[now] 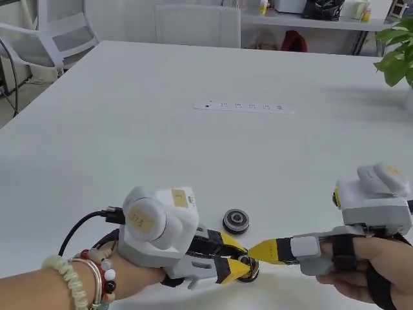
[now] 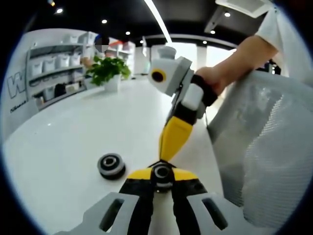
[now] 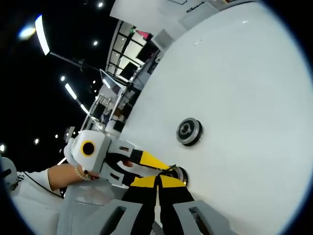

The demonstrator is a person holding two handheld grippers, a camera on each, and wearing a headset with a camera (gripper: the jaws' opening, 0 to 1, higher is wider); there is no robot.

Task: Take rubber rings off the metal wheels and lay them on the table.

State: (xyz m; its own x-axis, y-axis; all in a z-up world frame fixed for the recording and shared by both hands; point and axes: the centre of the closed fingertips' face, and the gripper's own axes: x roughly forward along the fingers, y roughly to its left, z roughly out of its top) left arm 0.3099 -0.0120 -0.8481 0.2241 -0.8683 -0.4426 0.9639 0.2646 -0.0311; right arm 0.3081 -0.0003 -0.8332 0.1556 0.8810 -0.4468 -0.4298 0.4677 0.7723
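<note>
The left gripper (image 1: 242,260) grasps a metal wheel (image 2: 162,172); the right gripper (image 1: 253,252), jaws clenched, meets its rim, perhaps nipping rubber. Second wheel (image 1: 236,220) at eleven o'clock.

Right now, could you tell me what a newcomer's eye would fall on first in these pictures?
First, two yellow-jawed grippers meeting at the near edge of the white table: the left gripper is clamped on a small metal wheel, and the right gripper, tips closed, meets that wheel from the right. Next, a second wheel lies loose just behind them, and a white power strip sits further out at mid-table.
</note>
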